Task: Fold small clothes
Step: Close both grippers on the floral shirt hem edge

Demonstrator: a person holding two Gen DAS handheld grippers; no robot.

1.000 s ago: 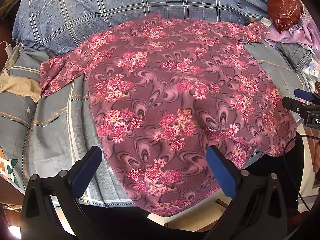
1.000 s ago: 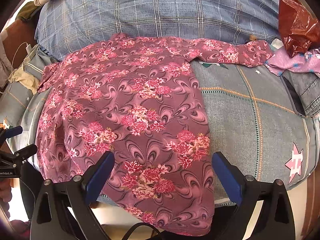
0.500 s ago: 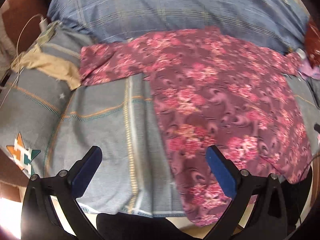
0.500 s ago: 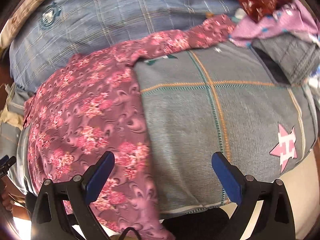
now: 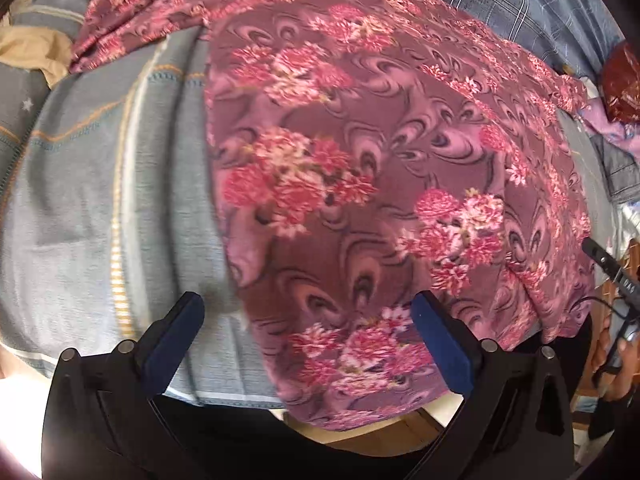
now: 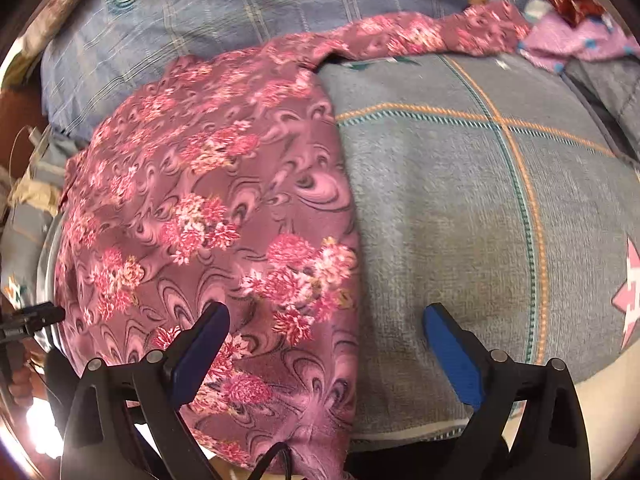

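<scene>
A grey bedspread (image 6: 460,208) with orange lines, a blue checked pillow (image 6: 240,12), and a red bag (image 5: 622,80) (crinkled).

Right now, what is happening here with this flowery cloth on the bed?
A person is getting ready to fold a pink flowered top that lies spread flat on a grey blanket, its bottom edge hanging over the near side. The left gripper and the right gripper are both open, each over a lower corner of the top. Neither holds anything, and no fold has been made yet.
</scene>
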